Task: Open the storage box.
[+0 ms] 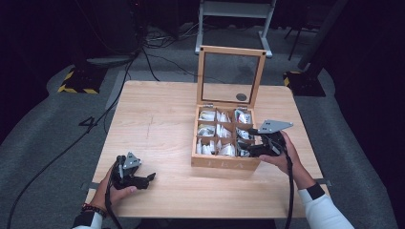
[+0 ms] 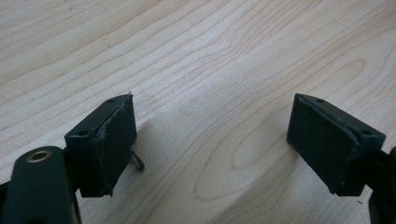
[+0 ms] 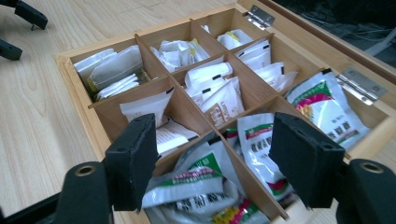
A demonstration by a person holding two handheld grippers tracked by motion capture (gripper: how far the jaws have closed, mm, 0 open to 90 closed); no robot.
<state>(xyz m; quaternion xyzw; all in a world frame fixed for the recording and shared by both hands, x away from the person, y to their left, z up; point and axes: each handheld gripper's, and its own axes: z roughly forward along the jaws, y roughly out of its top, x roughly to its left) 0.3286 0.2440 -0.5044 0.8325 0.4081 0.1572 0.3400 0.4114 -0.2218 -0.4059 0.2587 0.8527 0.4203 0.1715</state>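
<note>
The counter (image 1: 157, 124), a pale wooden top, is carrying a wooden box (image 1: 224, 163) that is sitting right of its middle, toward the near edge, well apart from the left edge. The box's glass lid (image 1: 231, 76) is standing upright at the far side, held by metal hinges (image 3: 362, 85). Dividers are splitting the box into nine compartments, and sachets are lying in all of them: white ones (image 3: 212, 91) are filling the left and middle columns, while white-and-green ones (image 3: 259, 149) are lying in the right column. The right hand-held gripper (image 1: 244, 145) is hovering over the box's near right corner, its jaws standing wide apart above the green sachets with nothing between the pads; they have just been closing slightly. The left hand-held gripper (image 1: 152, 177) is lying low near the counter's near left corner, well apart from the box, its jaws spread wide over bare wood and holding nothing.
</note>
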